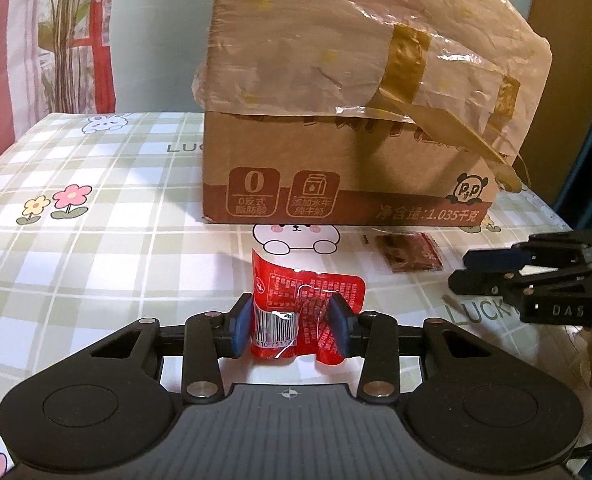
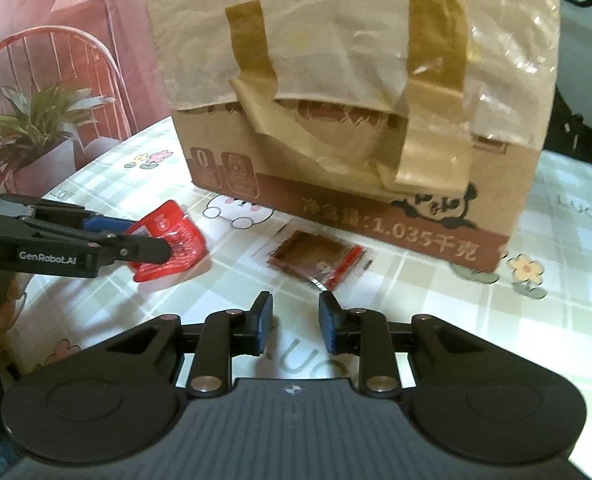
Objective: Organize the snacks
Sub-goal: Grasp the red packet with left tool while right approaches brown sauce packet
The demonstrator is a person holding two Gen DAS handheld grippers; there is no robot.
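A red snack packet (image 1: 308, 304) with a barcode is crumpled between the blue pads of my left gripper (image 1: 291, 308), which is shut on it just above the tablecloth. From the right wrist view the same red packet (image 2: 167, 240) sticks out of the left gripper (image 2: 151, 237) at the left. A flat brown snack packet (image 2: 316, 258) lies on the cloth just past my right gripper (image 2: 296, 300), whose jaws stand a little apart with nothing between them. In the left wrist view the right gripper (image 1: 460, 270) hovers beside the brown packet (image 1: 410, 254).
A tall cardboard box (image 1: 336, 168) lined with a crinkled plastic bag and brown tape stands right behind both packets. The table wears a green checked cloth (image 1: 95, 240) with cartoon prints. A potted plant (image 2: 35, 120) stands beyond the table's left edge.
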